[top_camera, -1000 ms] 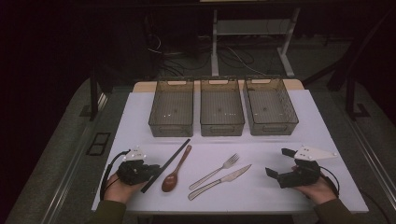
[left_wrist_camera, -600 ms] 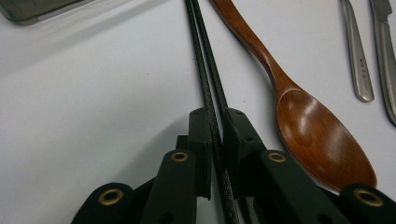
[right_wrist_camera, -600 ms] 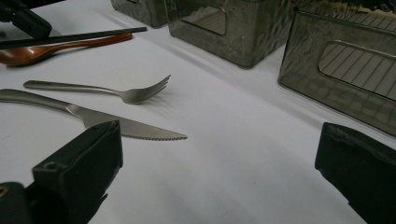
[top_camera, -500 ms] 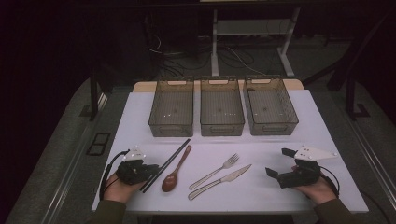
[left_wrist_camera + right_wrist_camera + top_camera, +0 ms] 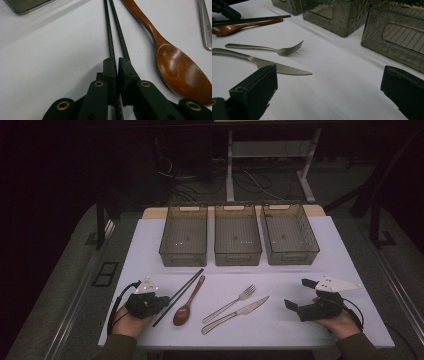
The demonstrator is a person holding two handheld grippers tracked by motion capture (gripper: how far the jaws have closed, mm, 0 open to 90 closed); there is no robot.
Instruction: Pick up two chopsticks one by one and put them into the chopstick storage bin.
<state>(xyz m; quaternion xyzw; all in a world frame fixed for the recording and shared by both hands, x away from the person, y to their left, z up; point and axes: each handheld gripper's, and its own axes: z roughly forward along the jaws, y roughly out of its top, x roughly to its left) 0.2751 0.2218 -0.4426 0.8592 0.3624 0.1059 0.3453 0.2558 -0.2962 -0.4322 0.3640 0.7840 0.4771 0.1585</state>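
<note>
On the white bench (image 5: 345, 245), three see-through bins (image 5: 238, 240) in a row at the far side. Nearer than the bins, all well apart from them: left gripper (image 5: 117, 65) just left of the wooden spoon (image 5: 175, 70), jaws just been closing, now pinching the pair of black chopsticks (image 5: 117, 32) at the near end. Chopsticks flat on the bench, touching side by side, pointing toward the left bin. Right gripper (image 5: 329, 100) off to the right of the spoon, spread wide, nothing between the jaws. Between spoon and right gripper, a knife (image 5: 274, 67) and a fork (image 5: 277, 50), lying side by side.
</note>
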